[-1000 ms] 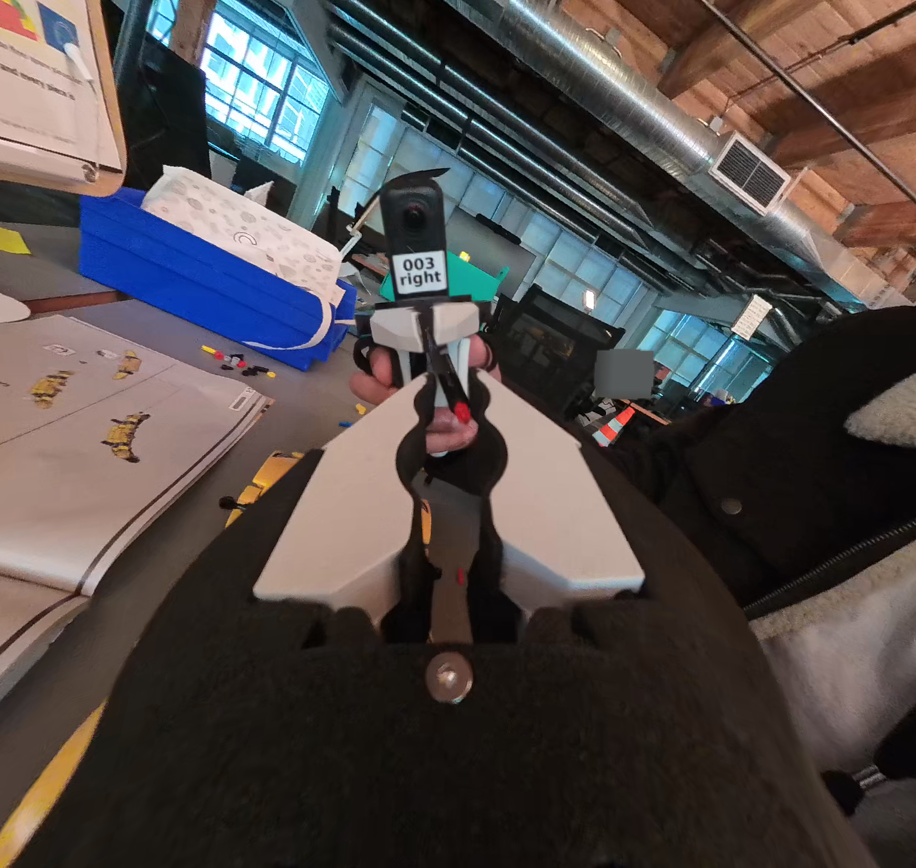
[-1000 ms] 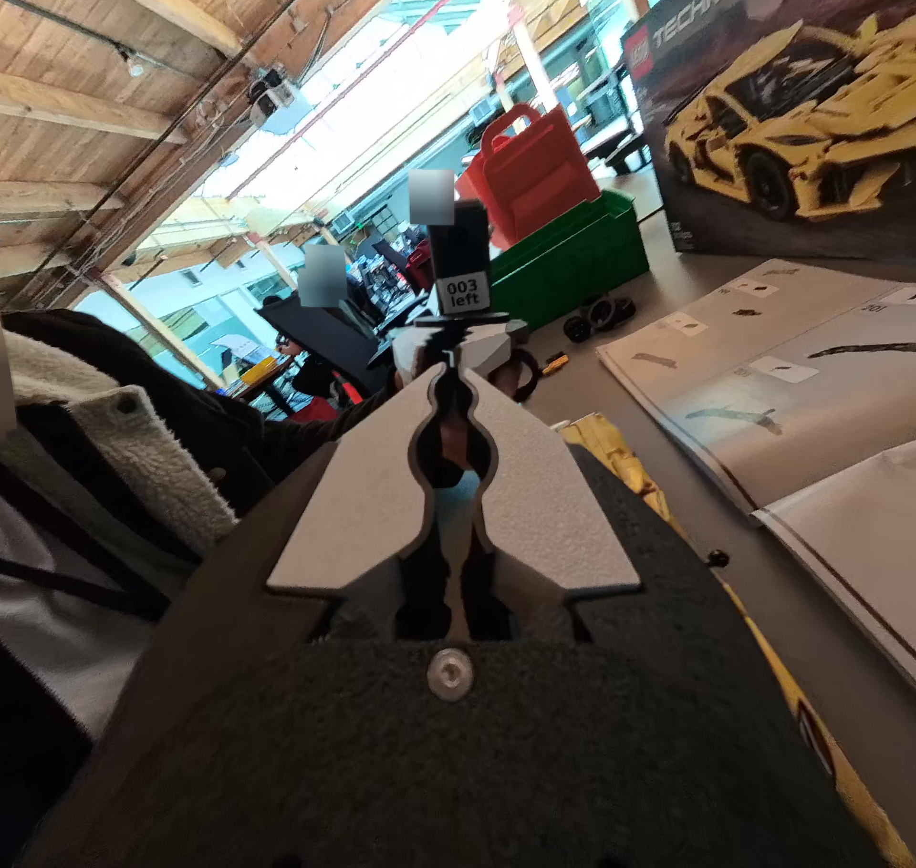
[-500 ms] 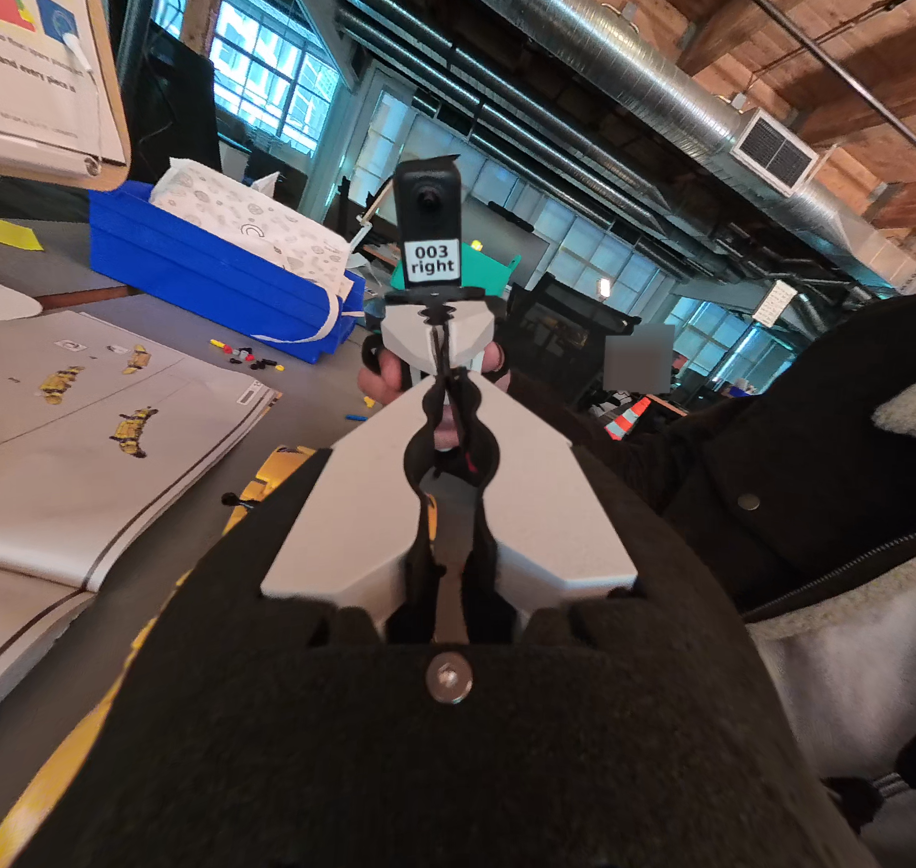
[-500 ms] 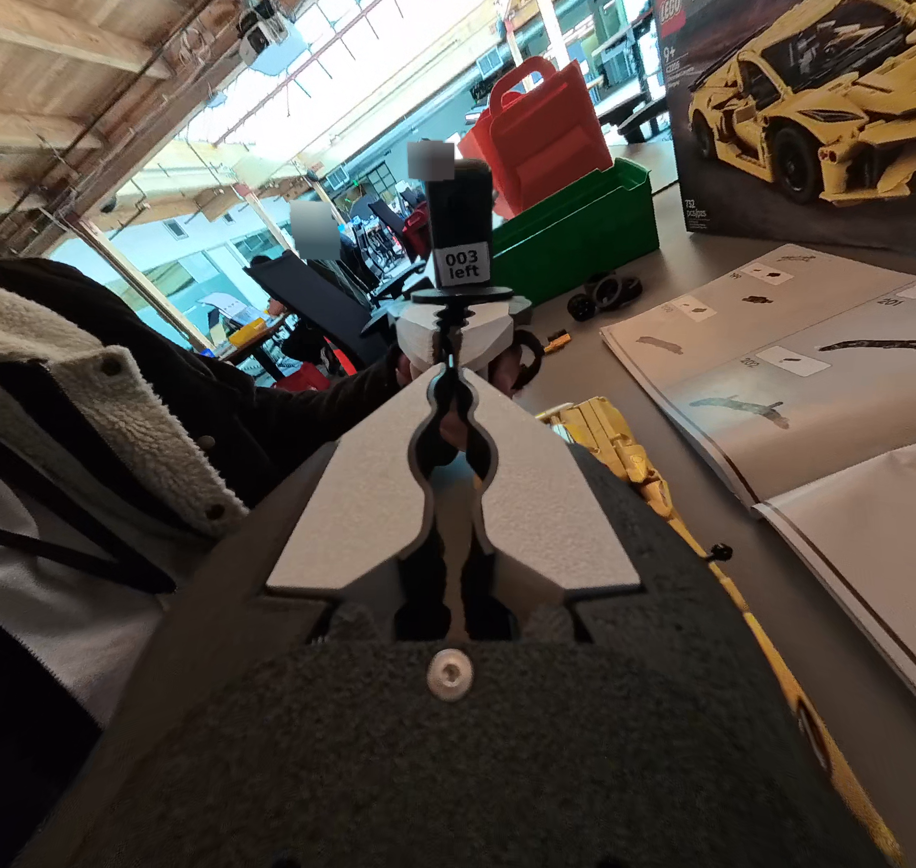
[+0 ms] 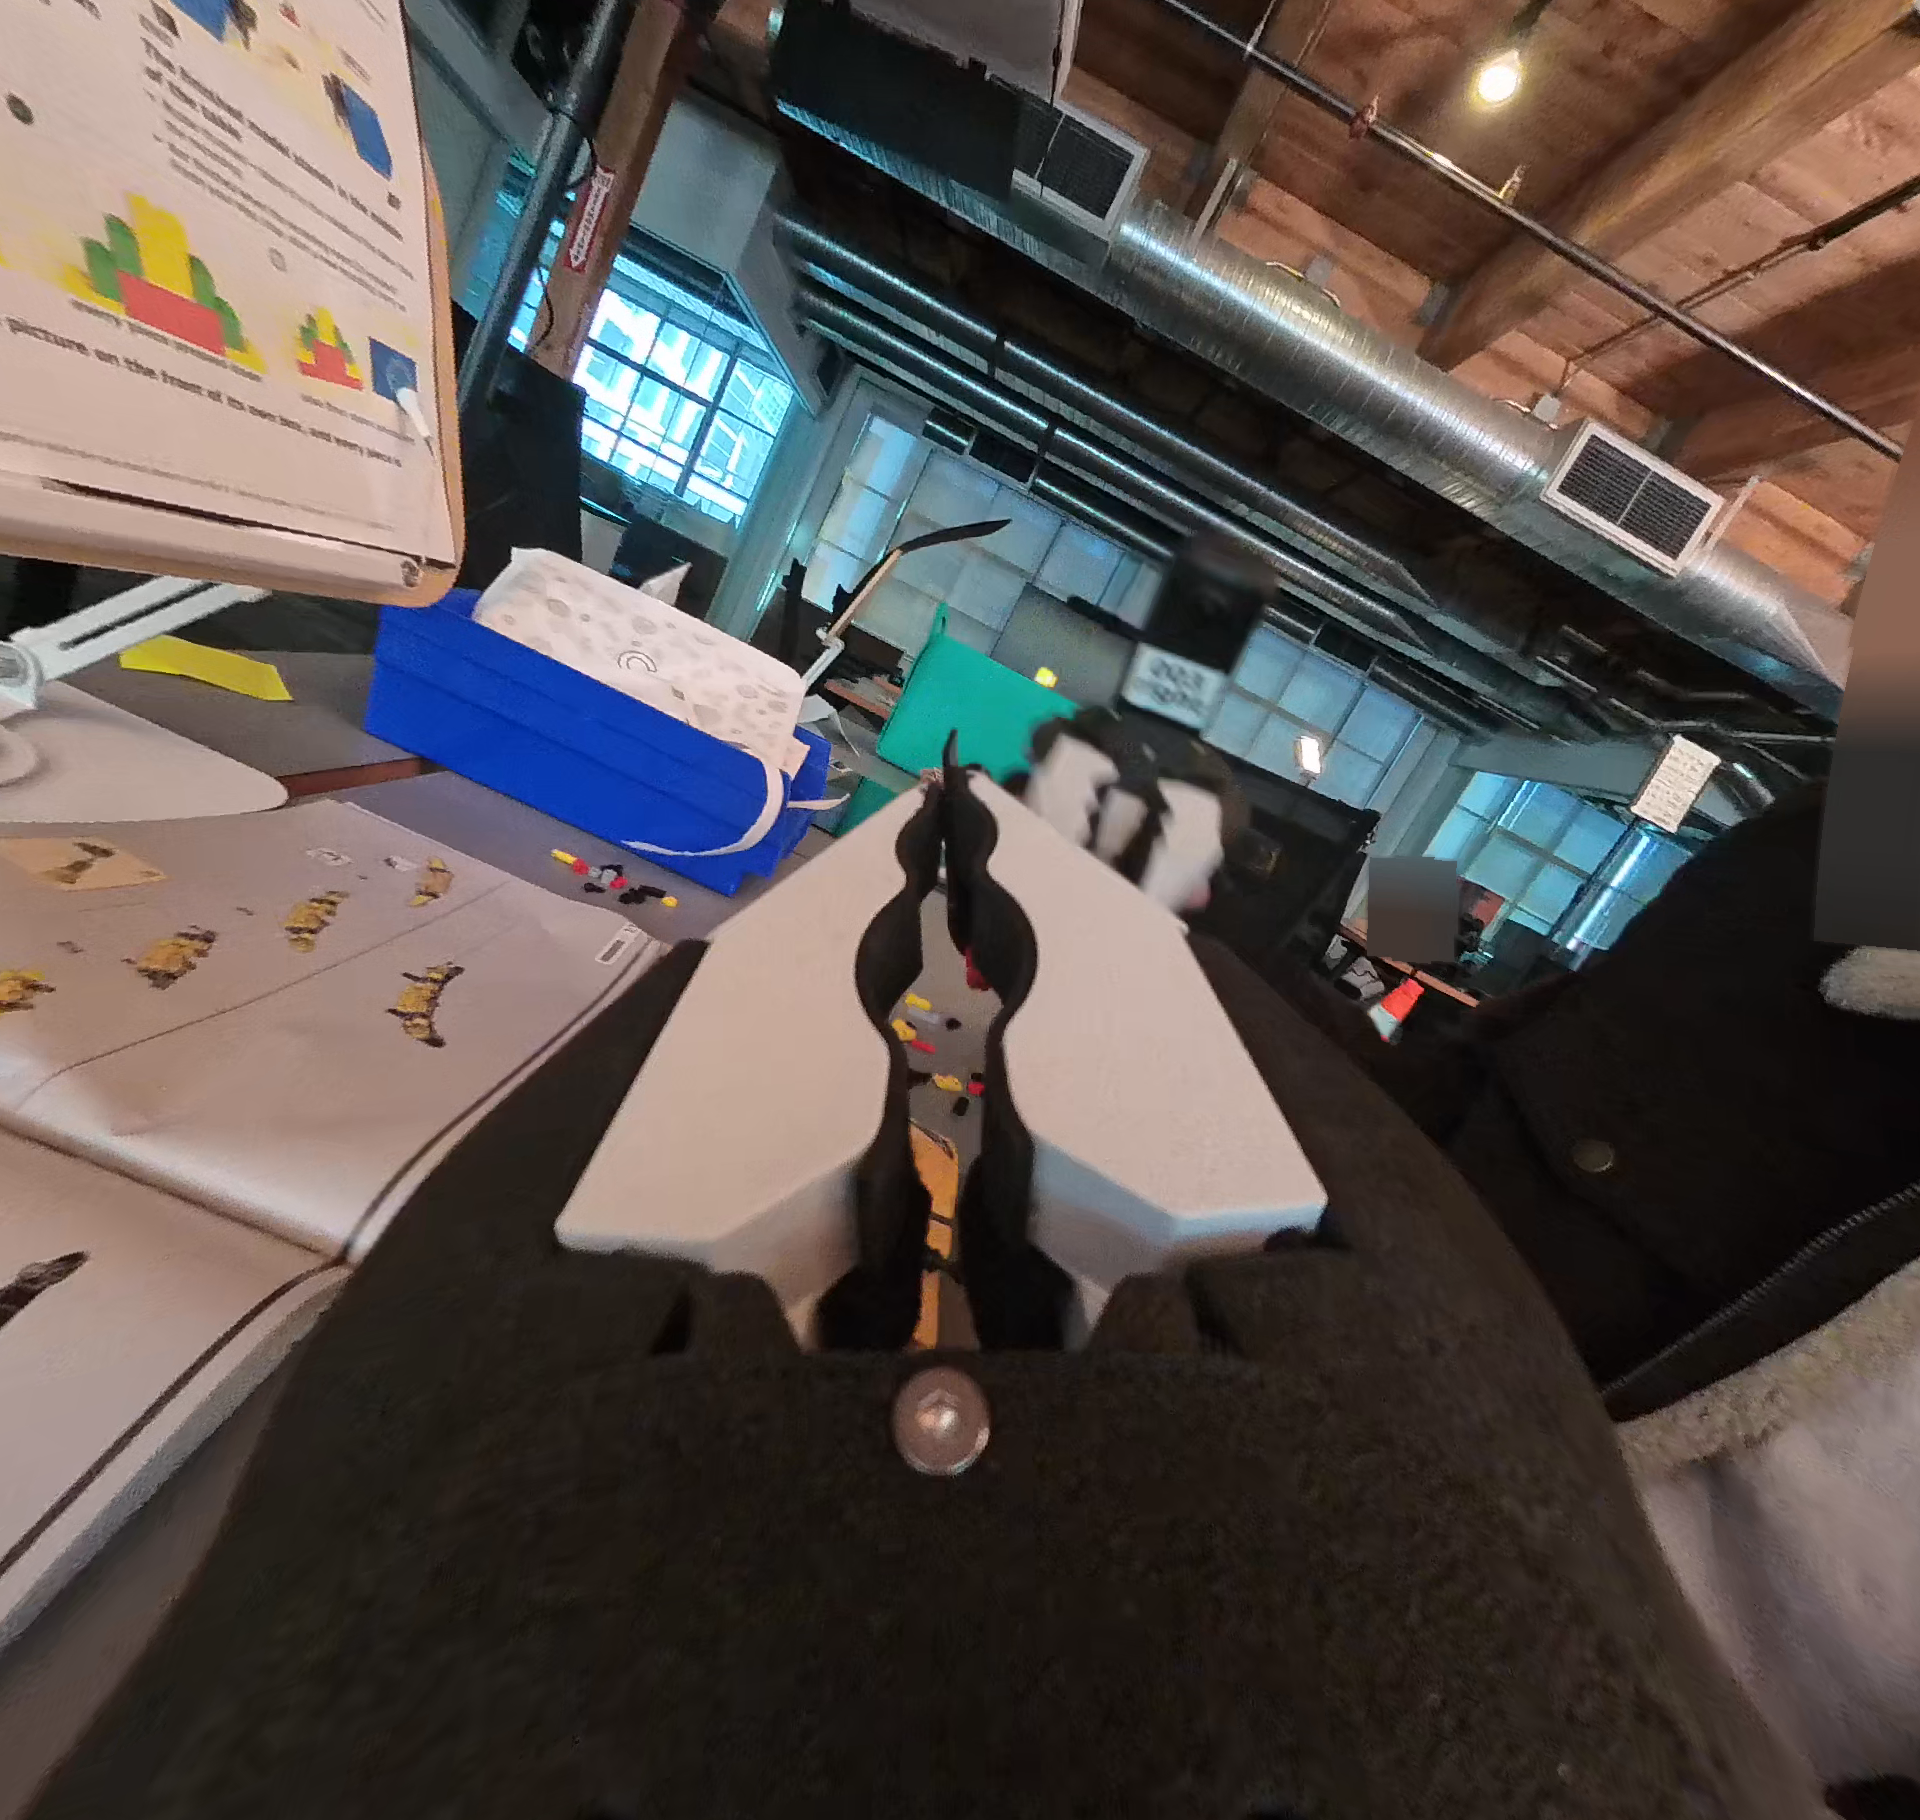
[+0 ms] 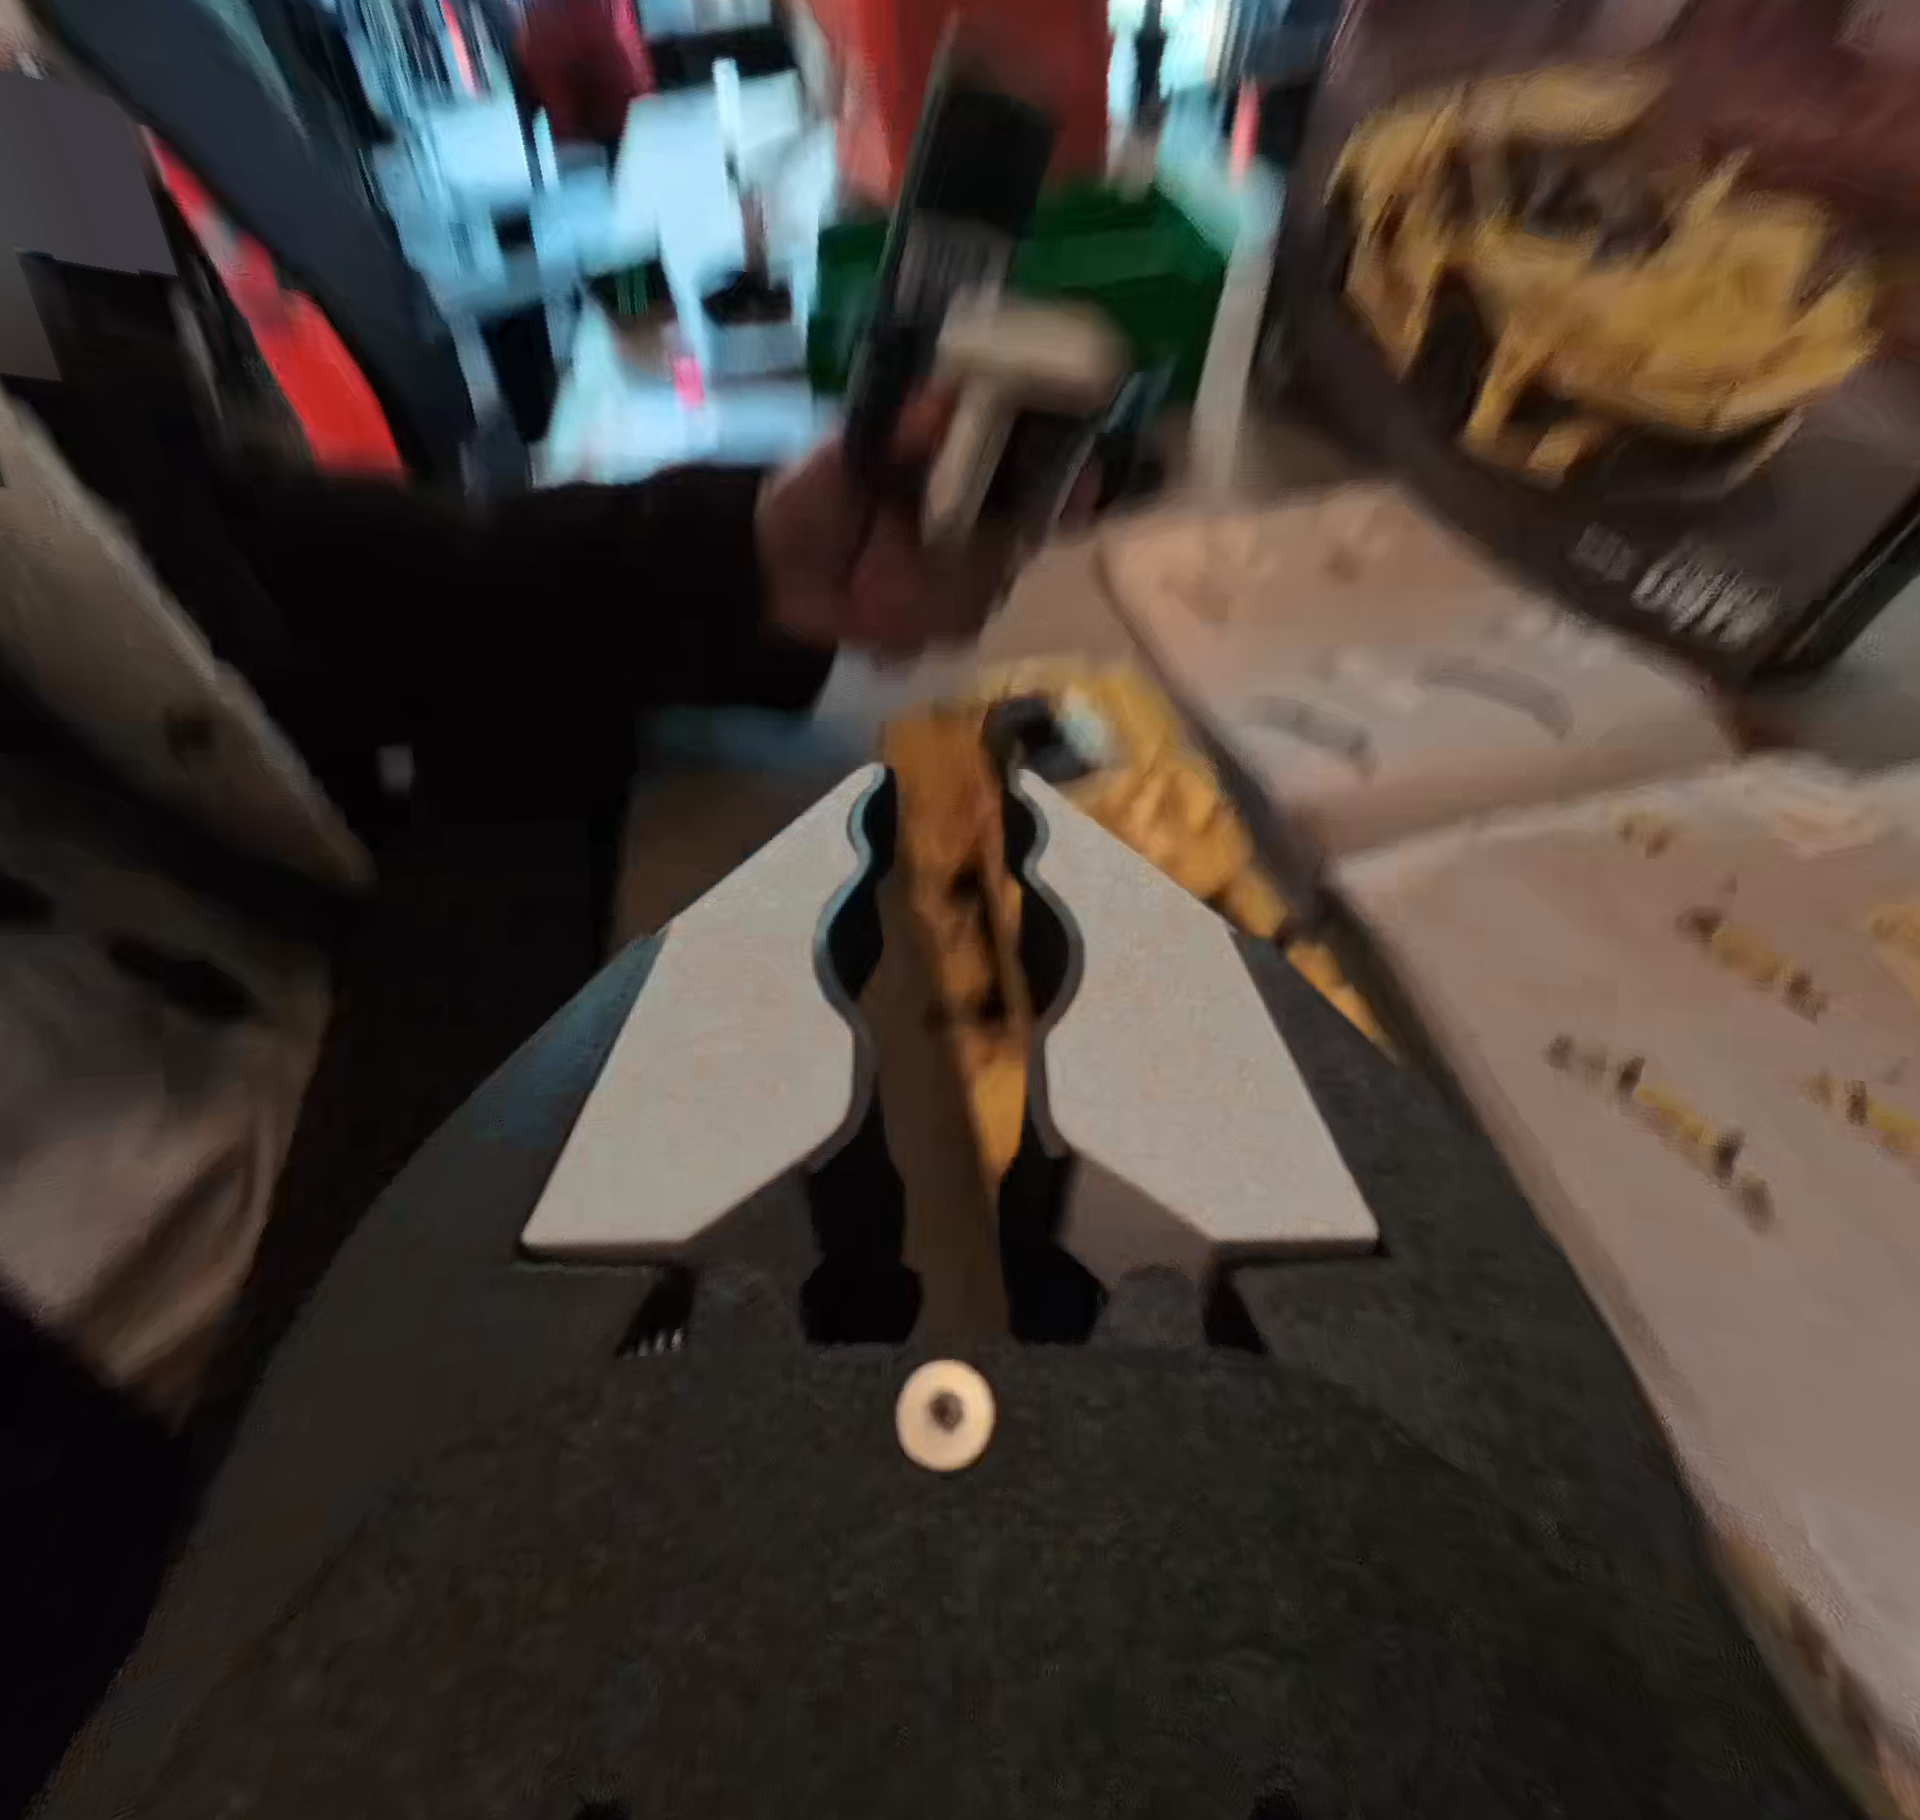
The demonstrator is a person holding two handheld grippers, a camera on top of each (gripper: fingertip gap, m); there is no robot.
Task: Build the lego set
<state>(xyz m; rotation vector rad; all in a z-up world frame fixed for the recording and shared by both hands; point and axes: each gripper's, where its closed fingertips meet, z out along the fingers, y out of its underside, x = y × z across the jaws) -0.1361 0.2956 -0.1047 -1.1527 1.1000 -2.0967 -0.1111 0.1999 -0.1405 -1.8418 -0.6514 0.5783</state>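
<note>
My left gripper (image 5: pixel 948 804) is shut on a thin black lego piece (image 5: pixel 952 762) that sticks up past the fingertips, with a small red pin (image 5: pixel 972 968) lower between the jaws. My right gripper (image 6: pixel 951 794) is open and empty, held over the yellow lego car model (image 6: pixel 1164 783) on the table. That view is heavily blurred. The right gripper also shows, blurred, just beyond and right of the left one in the left wrist view (image 5: pixel 1122 820). The left gripper shows in the right wrist view (image 6: pixel 966 482), held in a hand. A strip of the yellow model (image 5: pixel 930 1162) shows between the left jaws.
An open instruction booklet (image 5: pixel 260 991) lies on the grey table, also seen in the right wrist view (image 6: pixel 1558 939). A blue bin (image 5: pixel 582 742) with loose small pieces (image 5: pixel 618 882) before it, a poster board (image 5: pixel 208 212), the set's box (image 6: pixel 1610 316), and a green bin (image 6: pixel 1091 264) stand around.
The two grippers met tip to tip, then parted. The black piece with the red pin went from the right gripper to the left. The right gripper opened and swung down toward the model.
</note>
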